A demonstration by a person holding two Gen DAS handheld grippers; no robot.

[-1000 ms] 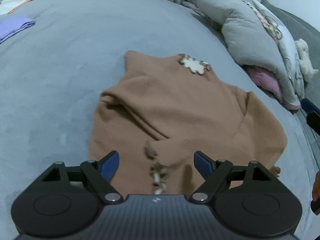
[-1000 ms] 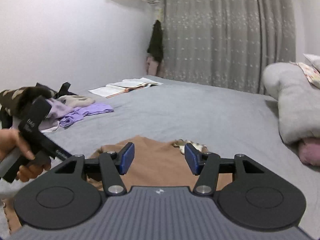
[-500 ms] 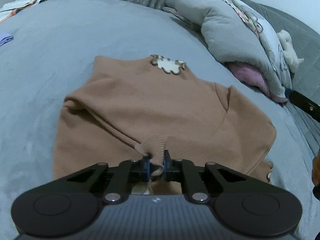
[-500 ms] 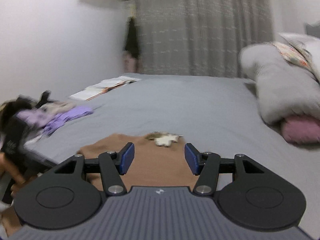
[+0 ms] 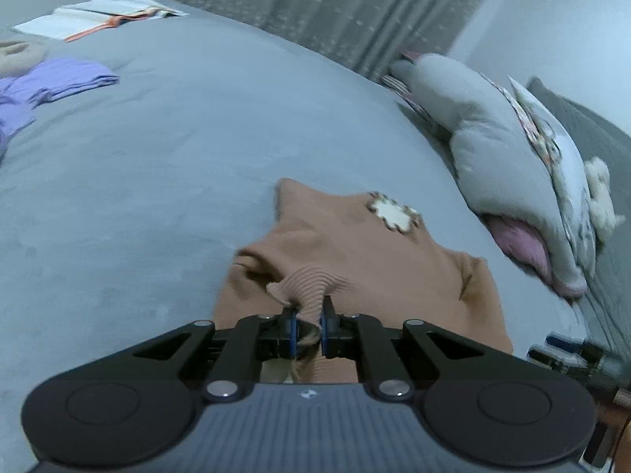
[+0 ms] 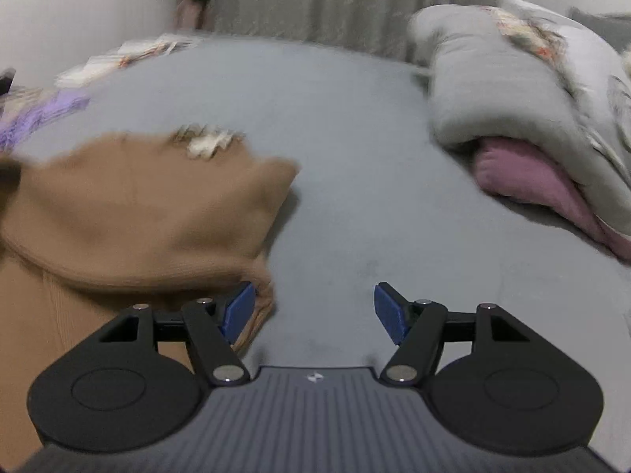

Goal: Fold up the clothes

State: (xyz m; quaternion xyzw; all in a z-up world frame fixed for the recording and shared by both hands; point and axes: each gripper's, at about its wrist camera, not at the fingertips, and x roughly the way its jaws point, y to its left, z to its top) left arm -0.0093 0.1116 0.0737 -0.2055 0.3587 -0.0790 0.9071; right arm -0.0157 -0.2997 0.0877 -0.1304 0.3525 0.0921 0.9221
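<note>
A brown knit sweater (image 5: 355,252) with a cream flower patch (image 5: 394,215) lies on the grey bed (image 5: 157,197). My left gripper (image 5: 308,329) is shut on a ribbed fold of the sweater near its lower edge and lifts it into a small peak. In the right wrist view the same sweater (image 6: 138,213) fills the left side, blurred. My right gripper (image 6: 313,311) hovers just off the sweater's right corner, its jaws opening; only grey bed shows between them, and the left pad sits beside the cloth's edge.
A rolled grey duvet with a pink pillow (image 5: 524,244) lies along the right side. Lilac clothes (image 5: 51,82) and an open book (image 5: 102,15) sit at the far left of the bed. Grey curtains (image 6: 355,0) hang behind.
My left gripper closed on the sweater's ribbed fold and raised it. My right gripper dropped towards the bed, swung right of the sweater, and its jaws widened.
</note>
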